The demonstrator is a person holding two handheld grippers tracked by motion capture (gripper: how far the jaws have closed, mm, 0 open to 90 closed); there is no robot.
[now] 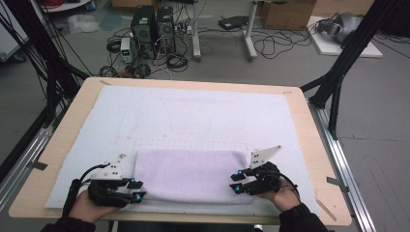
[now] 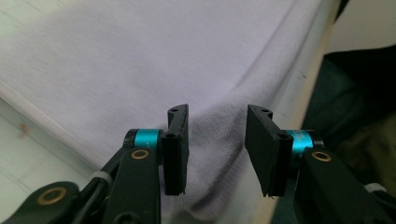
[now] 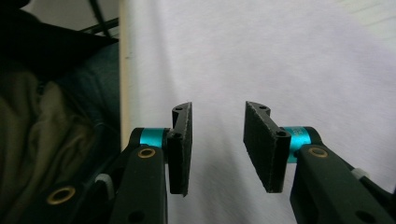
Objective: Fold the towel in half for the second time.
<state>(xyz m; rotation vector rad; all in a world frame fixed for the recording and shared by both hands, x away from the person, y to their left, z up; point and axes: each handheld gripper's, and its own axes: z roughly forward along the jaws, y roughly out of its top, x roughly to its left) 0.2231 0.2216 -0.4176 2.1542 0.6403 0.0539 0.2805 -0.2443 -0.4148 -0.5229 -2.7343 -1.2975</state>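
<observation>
A folded pale lilac cloth (image 1: 191, 174) lies flat on the white mat (image 1: 193, 111), near the table's front edge. My left gripper (image 1: 137, 189) sits at the cloth's near left corner and points right. In the left gripper view its jaws (image 2: 217, 135) stand apart, with the cloth's corner (image 2: 215, 154) lying between and under them, and the pads do not press on it. My right gripper (image 1: 237, 182) is at the cloth's near right corner and points left. Its jaws (image 3: 217, 135) are open over the cloth (image 3: 280, 56) with nothing pinched.
The wooden table (image 1: 72, 121) ends just behind both hands, and the person's dark clothing (image 3: 46, 116) shows past the edge. Black frame posts (image 1: 338, 67) stand at both sides. Computer towers (image 1: 152, 26), cables and boxes lie on the floor beyond.
</observation>
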